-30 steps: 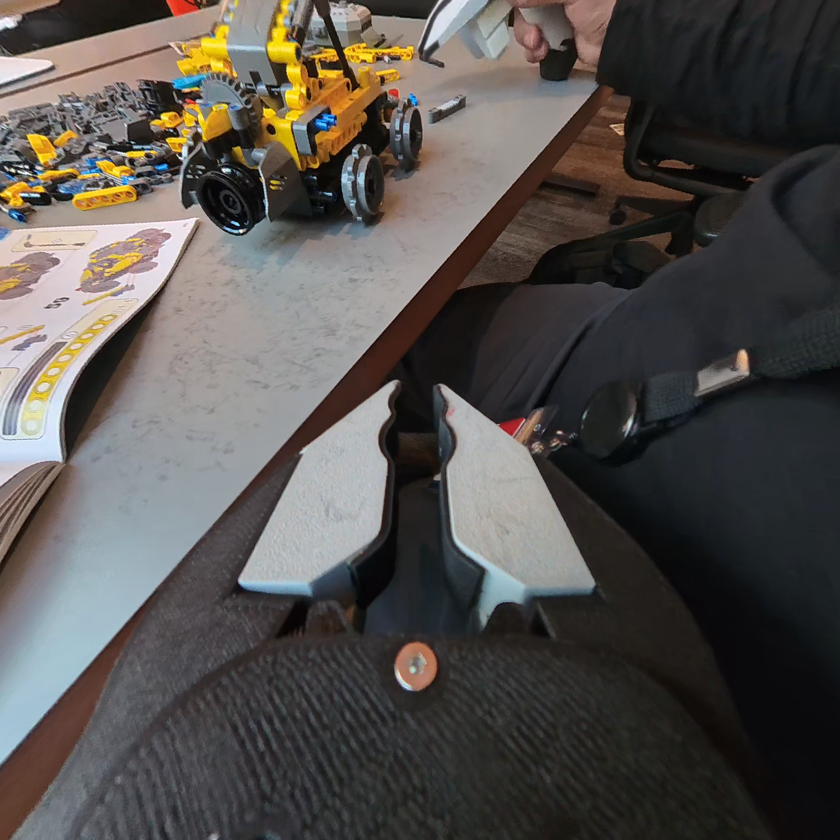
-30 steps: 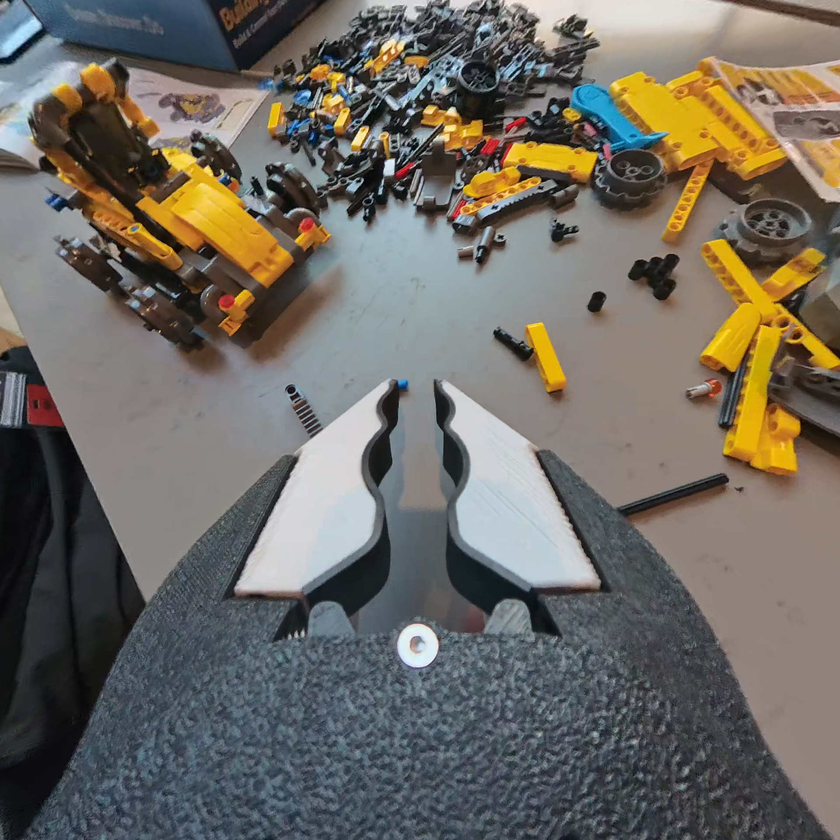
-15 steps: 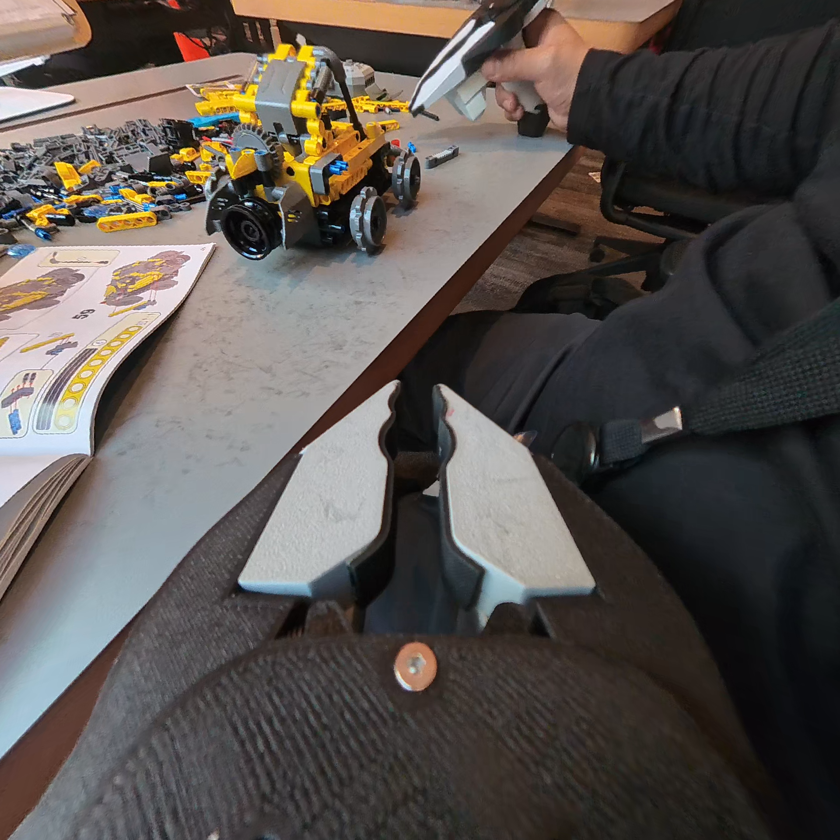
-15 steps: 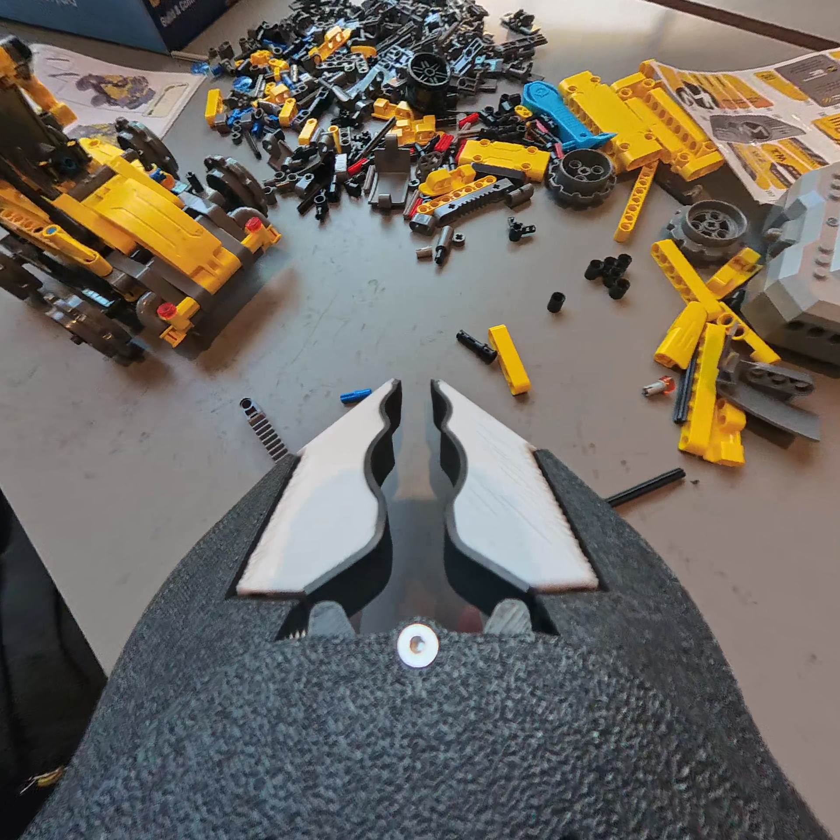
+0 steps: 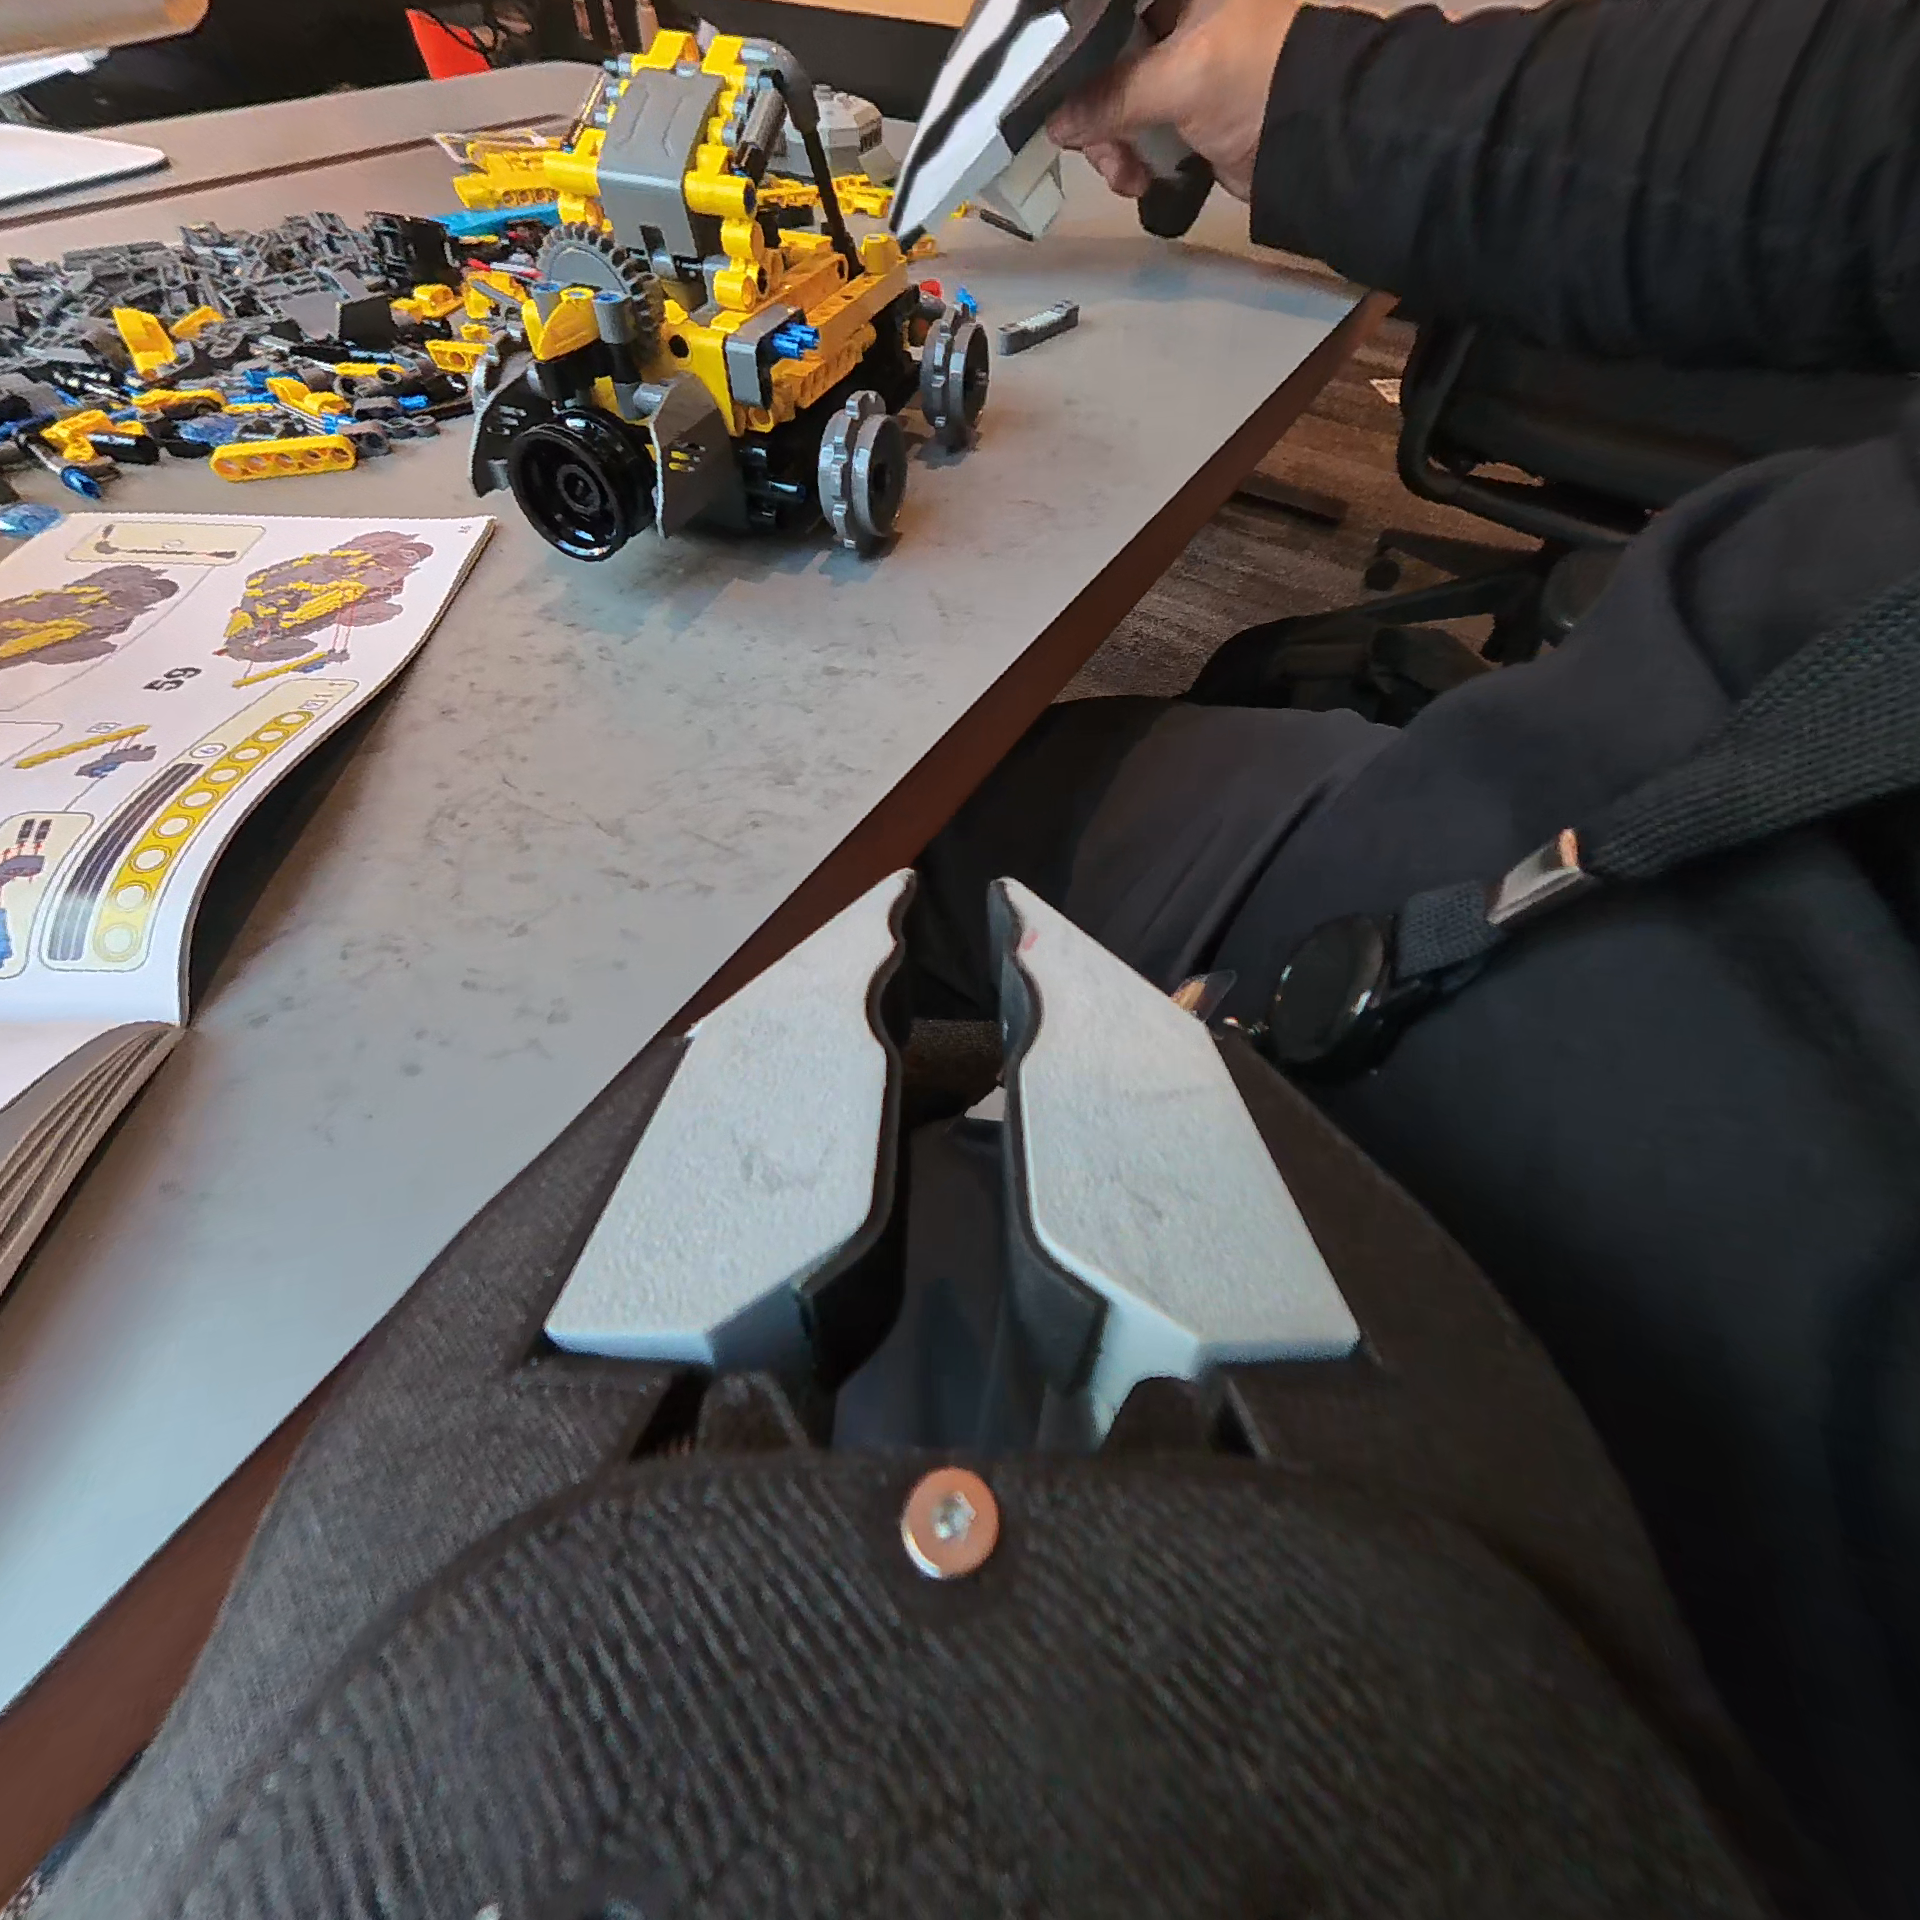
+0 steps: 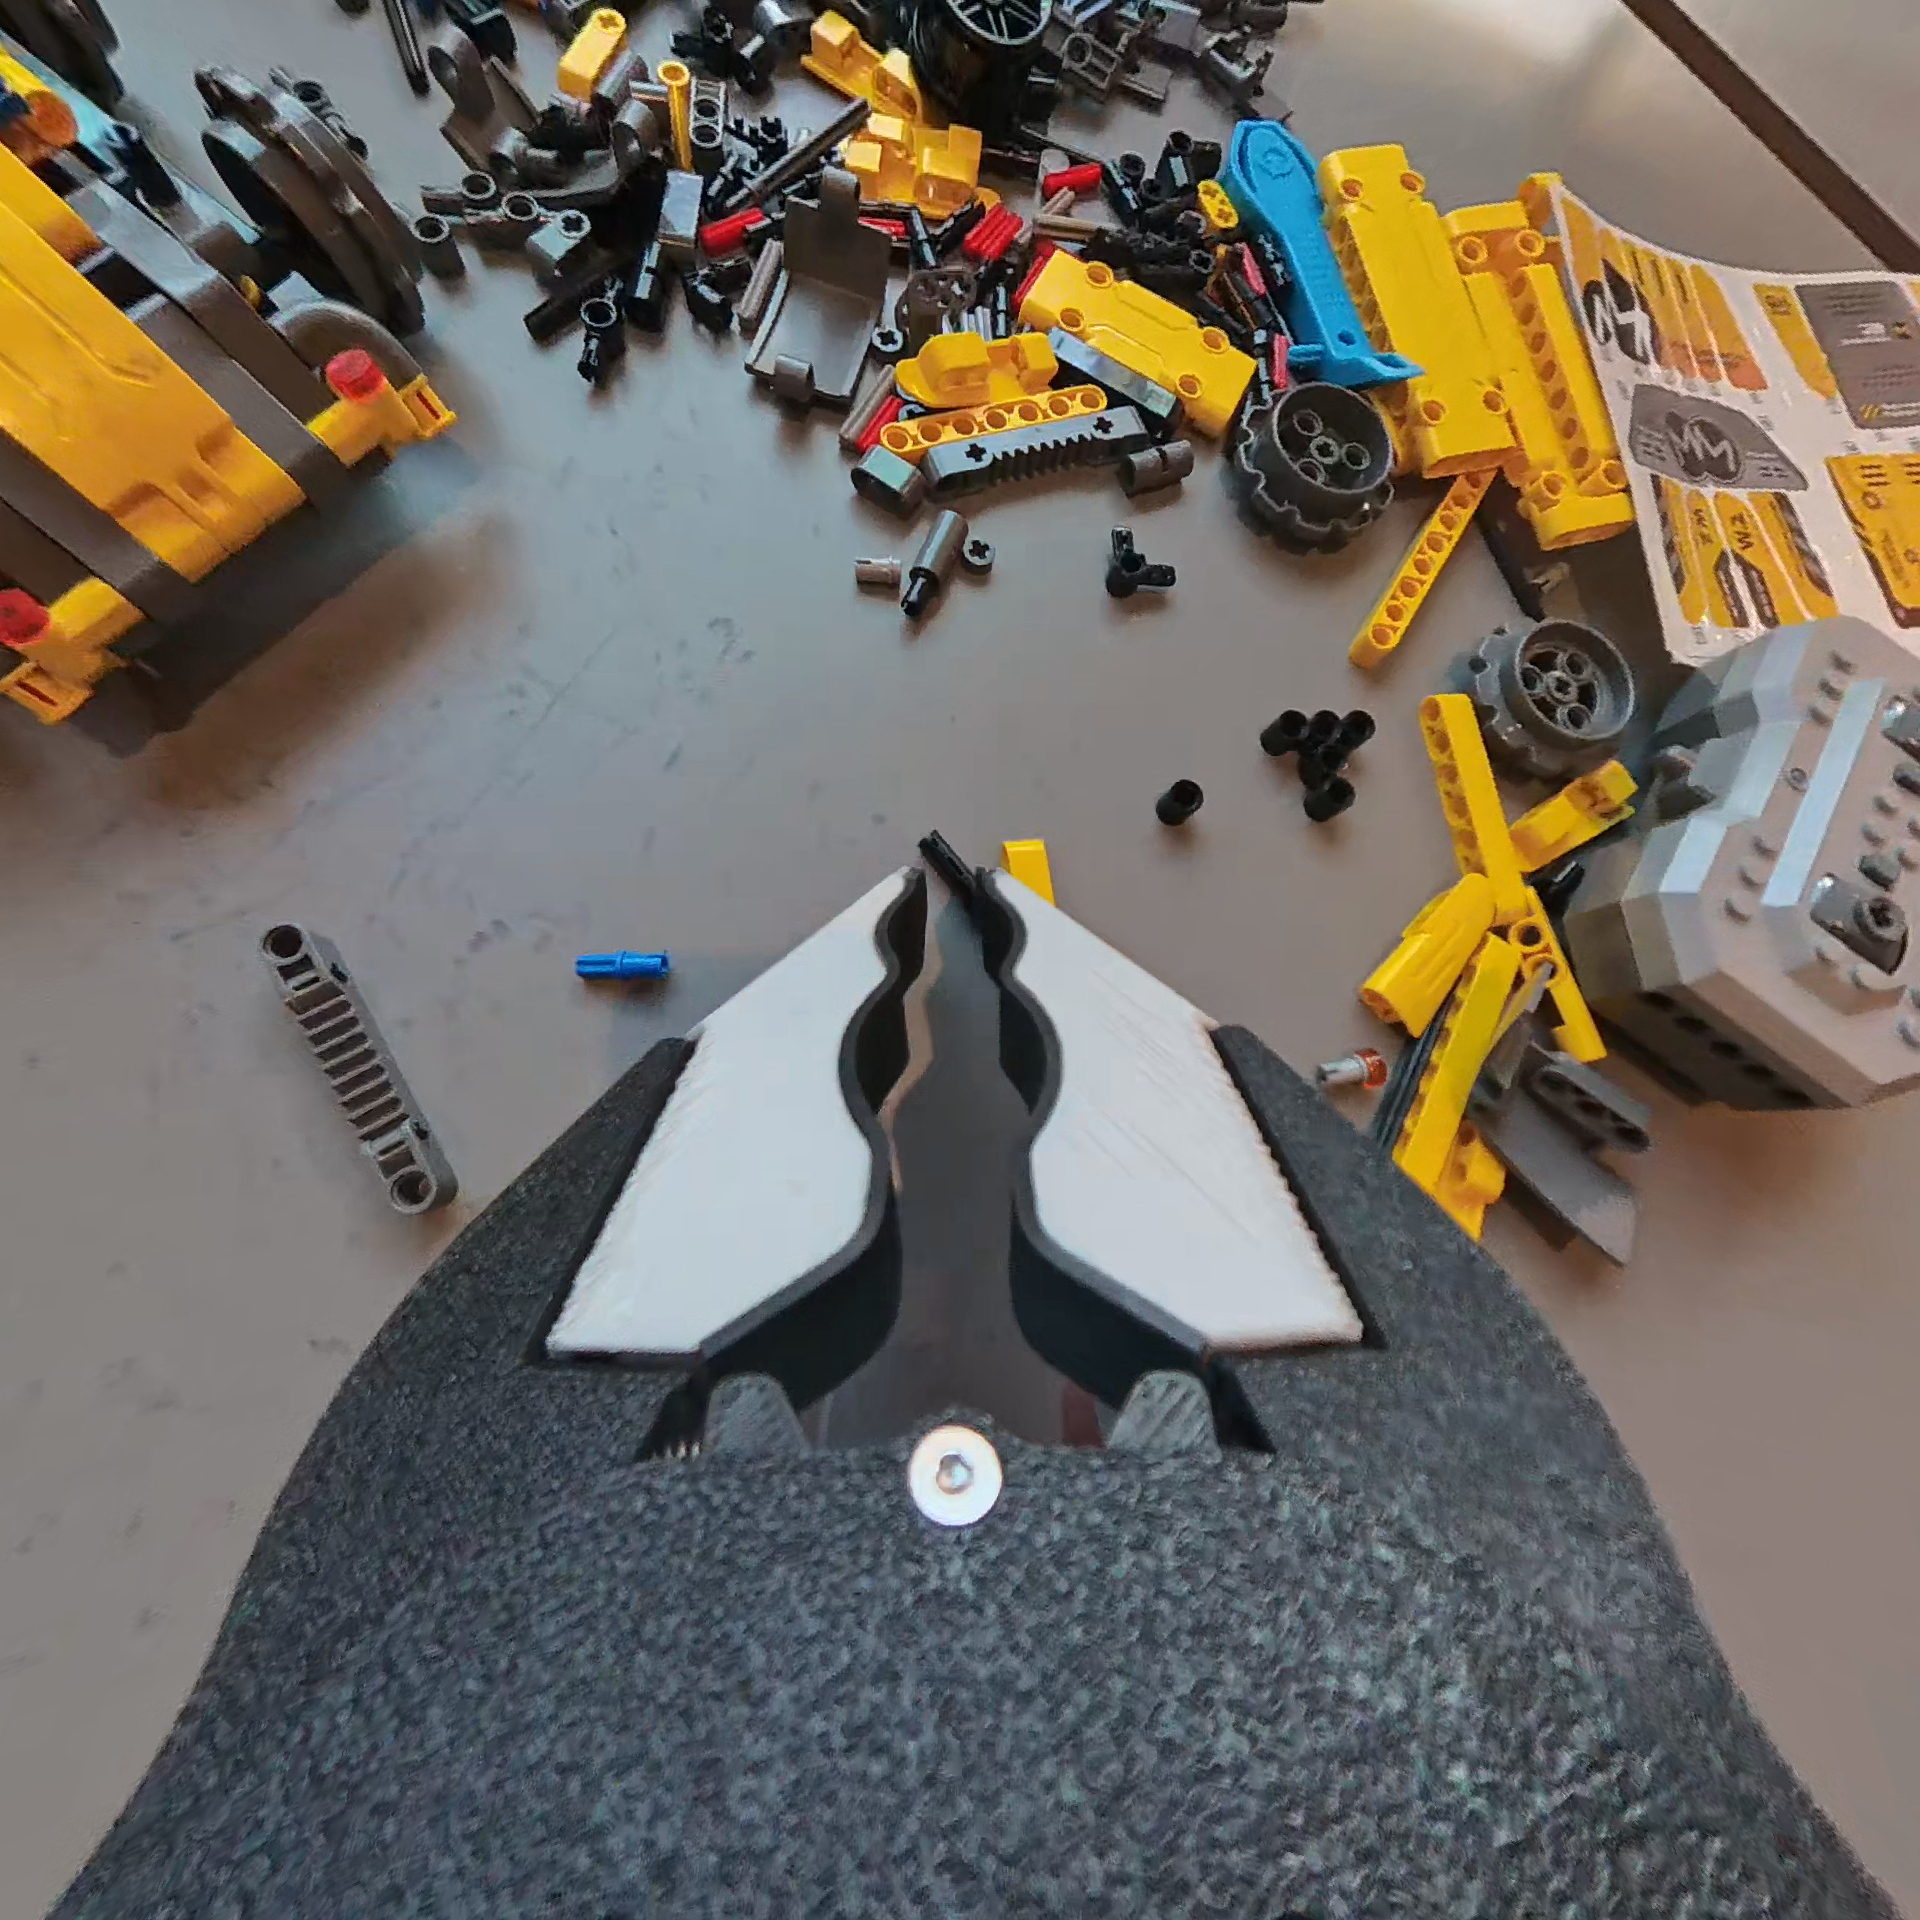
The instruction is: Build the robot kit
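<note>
Right wrist view: the right gripper (image 6: 954, 888) is pointed steeply down at the table (image 6: 623, 727), its jaws a narrow gap apart. A black pin (image 6: 948, 868) lies slantwise between the tips, and no clamping on it is seen. A yellow bar (image 6: 1029, 864) lies just beside the right-hand tip, so it could be knocked or caught with the pin if the jaws were closed as placed, and the slanted pin could be flicked out. A blue pin (image 6: 621, 964) lies near, to the left. The left gripper (image 5: 951, 896) is held off the table edge above a dark-clothed lap, jaws slightly apart and empty, well apart from the yellow model vehicle (image 5: 707, 353)
</note>
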Tool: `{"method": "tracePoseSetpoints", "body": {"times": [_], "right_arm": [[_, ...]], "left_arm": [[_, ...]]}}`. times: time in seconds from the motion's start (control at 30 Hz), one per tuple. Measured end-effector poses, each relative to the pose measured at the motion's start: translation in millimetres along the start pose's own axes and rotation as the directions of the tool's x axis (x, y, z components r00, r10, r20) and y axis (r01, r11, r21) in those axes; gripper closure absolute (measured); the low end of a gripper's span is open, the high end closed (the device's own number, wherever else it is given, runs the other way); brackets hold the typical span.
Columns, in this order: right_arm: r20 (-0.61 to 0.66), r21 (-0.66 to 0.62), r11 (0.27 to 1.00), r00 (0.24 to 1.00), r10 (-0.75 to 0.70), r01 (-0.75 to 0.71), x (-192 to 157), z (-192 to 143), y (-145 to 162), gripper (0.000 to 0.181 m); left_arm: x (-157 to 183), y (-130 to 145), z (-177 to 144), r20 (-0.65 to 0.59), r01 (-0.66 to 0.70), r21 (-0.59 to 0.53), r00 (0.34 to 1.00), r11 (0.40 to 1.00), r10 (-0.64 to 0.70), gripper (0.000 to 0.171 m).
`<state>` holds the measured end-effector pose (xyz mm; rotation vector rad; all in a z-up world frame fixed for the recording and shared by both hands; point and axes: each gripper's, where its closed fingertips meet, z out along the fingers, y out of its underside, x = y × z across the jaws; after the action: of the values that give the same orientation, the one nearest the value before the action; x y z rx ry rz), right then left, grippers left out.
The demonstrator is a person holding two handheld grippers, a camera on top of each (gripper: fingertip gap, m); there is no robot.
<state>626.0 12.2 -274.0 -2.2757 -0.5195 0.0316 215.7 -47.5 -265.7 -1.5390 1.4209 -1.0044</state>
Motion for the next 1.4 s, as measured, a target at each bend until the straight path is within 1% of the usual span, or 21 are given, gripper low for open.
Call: {"method": "tracePoseSetpoints", "body": {"times": [0.2,0.27,0.3,0.37,0.57,0.7,0.9,1.07,1.23,1.3,1.4], "right_arm": [[0.053,-0.088,0.994,0.997,-0.055,0.06,3,11,1,0.171],[0.092,-0.102,0.994,0.995,-0.026,0.035,3,11,1,0.173],[0.125,-0.118,0.993,0.992,-0.004,0.019,0,10,2,0.178],[0.139,-0.129,0.992,0.99,0.018,0.0,-2,9,3,0.178],[0.145,-0.142,0.99,0.989,0.025,-0.005,-18,1,11,0.176],[0.209,-0.153,0.987,0.975,0.079,-0.047,-41,-7,15,0.176],[0.273,-0.12,0.987,0.952,0.138,-0.109,-67,-16,19,0.176],[0.283,-0.083,0.986,0.945,0.165,-0.148,-74,-21,22,0.175],[0.288,-0.022,0.988,0.946,0.152,-0.152,-76,-22,22,0.175],[0.307,-0.025,0.985,0.937,0.17,-0.171,-75,-23,22,0.175],[0.303,-0.017,0.987,0.94,0.156,-0.159,-76,-23,22,0.175]], "left_arm": [[2,2,3,-0.012,-0.003,-0.01,1.0,1.0,0.003,0.162],[1,2,3,-0.01,-0.002,-0.009,1.0,1.0,0.002,0.162],[1,2,2,-0.009,0.0,-0.006,1.0,1.0,-0.001,0.162],[0,1,0,-0.01,0.004,0.0,1.0,1.0,-0.004,0.162],[2,-2,-1,-0.02,0.01,0.012,1.0,1.0,-0.01,0.162],[3,-2,-2,-0.019,-0.001,0.01,1.0,1.0,0.002,0.162],[6,-2,-1,-0.032,0.004,0.009,0.999,1.0,-0.004,0.162],[7,-2,0,-0.031,-0.007,0.005,0.999,1.0,0.007,0.162],[8,0,1,-0.029,-0.014,-0.007,0.999,1.0,0.014,0.163],[7,0,0,-0.023,-0.02,-0.007,1.0,1.0,0.02,0.163],[6,-1,-3,-0.019,-0.017,0.002,1.0,1.0,0.017,0.163]]}}
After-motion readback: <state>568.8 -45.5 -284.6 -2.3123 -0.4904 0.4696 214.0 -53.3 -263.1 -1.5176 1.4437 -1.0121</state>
